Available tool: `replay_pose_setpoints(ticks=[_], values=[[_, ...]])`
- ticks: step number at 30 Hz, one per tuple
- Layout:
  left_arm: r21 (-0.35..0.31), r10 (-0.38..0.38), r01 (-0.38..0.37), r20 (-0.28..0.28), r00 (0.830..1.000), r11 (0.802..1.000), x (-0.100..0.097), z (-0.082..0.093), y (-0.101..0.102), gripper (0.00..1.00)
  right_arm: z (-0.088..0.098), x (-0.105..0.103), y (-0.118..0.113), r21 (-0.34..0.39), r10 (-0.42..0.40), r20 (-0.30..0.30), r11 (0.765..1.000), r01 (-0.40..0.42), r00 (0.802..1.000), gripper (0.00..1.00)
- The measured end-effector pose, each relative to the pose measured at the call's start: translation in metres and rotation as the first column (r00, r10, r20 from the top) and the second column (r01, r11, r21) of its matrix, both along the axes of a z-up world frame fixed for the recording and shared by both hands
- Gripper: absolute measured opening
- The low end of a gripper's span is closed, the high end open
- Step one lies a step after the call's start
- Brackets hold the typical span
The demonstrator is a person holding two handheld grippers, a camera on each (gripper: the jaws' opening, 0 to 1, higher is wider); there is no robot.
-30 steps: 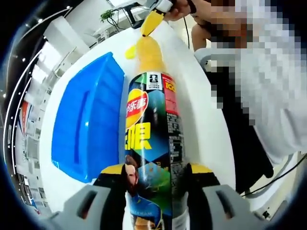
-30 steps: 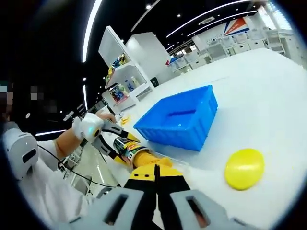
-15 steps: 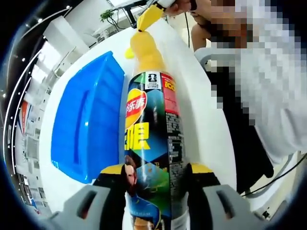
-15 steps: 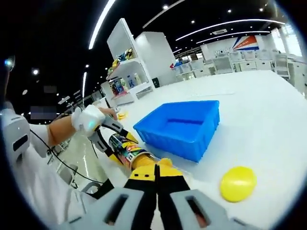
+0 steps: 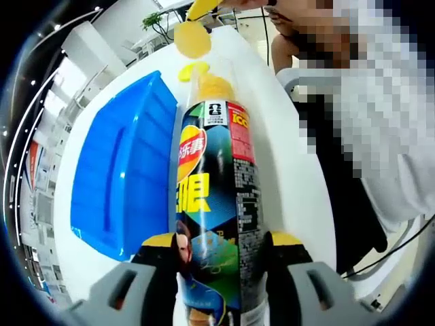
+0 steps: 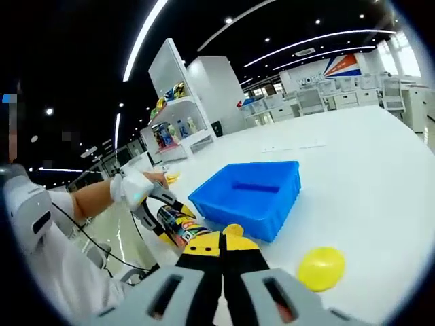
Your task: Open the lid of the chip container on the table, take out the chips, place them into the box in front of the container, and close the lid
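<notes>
The chip can (image 5: 216, 204) lies along the white table (image 5: 285, 170), and my left gripper (image 5: 221, 241) is shut on its lower body. More yellow chips (image 5: 216, 87) show in its open mouth. Beyond the mouth, my right gripper (image 5: 202, 8) holds a small stack of chips (image 5: 192, 39) in the air. In the right gripper view, my right gripper (image 6: 222, 243) is shut on those chips (image 6: 233, 231). Past it are the can (image 6: 178, 227) and the left gripper (image 6: 158, 207). The blue box (image 5: 122, 170) sits beside the can. The yellow lid (image 6: 321, 268) lies loose on the table.
The person's torso and sleeve (image 5: 367, 122) border the table on the right of the left gripper view. A gloved hand (image 6: 134, 187) holds the left gripper. Shelves with goods (image 6: 173, 115) and desks stand far behind the blue box (image 6: 248, 193).
My right gripper has drawn the chip stack out of the can's mouth and lifted it clear. The can and my left gripper have stayed put.
</notes>
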State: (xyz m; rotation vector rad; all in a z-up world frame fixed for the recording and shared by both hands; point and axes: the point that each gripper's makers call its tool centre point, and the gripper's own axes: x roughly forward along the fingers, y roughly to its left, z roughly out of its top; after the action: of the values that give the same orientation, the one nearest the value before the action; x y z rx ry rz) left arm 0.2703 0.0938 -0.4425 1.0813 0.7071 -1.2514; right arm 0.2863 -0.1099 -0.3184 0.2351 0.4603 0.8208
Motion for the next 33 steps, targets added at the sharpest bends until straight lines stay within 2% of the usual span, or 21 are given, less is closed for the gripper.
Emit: replay_pose_setpoints(ticks=[3,6,7,8,14,21,28,33], values=[[0.001,0.000,0.000,-0.001,1.000,1.000,0.000,0.000,0.000,0.52,0.016,0.004,0.004,0.055,0.016,0.002,0.998,-0.016,1.000,0.00],[0.004,-0.001,0.001,-0.004,1.000,1.000,0.000,0.000,0.000,0.52,0.024,0.013,0.010,0.066,0.028,0.014,0.997,-0.029,1.000,0.00],[0.005,-0.001,0.001,-0.006,1.000,1.000,0.000,0.000,0.000,0.52,0.026,0.019,0.016,0.066,0.054,0.023,0.996,-0.055,0.998,0.00],[0.006,-0.002,0.002,-0.010,1.000,1.000,0.000,0.000,0.000,0.52,0.024,0.024,0.020,0.074,0.064,0.001,0.995,-0.064,0.998,0.00],[0.019,0.001,0.000,-0.027,1.000,1.000,0.000,-0.001,0.000,0.52,0.018,0.062,0.050,0.063,0.093,-0.015,0.994,-0.092,0.996,0.00],[0.021,0.003,-0.002,-0.040,0.999,1.000,0.000,-0.001,0.000,0.52,-0.005,0.098,0.088,0.021,0.127,-0.060,0.992,-0.126,0.990,0.00],[0.015,0.002,-0.001,-0.050,0.999,1.000,0.001,-0.001,0.000,0.52,-0.037,0.127,0.106,-0.040,0.087,-0.135,0.995,-0.093,0.987,0.00],[0.010,0.001,-0.001,-0.059,0.998,1.000,0.001,-0.001,0.000,0.52,-0.053,0.136,0.115,-0.089,0.076,-0.191,0.992,-0.094,0.979,0.00]])
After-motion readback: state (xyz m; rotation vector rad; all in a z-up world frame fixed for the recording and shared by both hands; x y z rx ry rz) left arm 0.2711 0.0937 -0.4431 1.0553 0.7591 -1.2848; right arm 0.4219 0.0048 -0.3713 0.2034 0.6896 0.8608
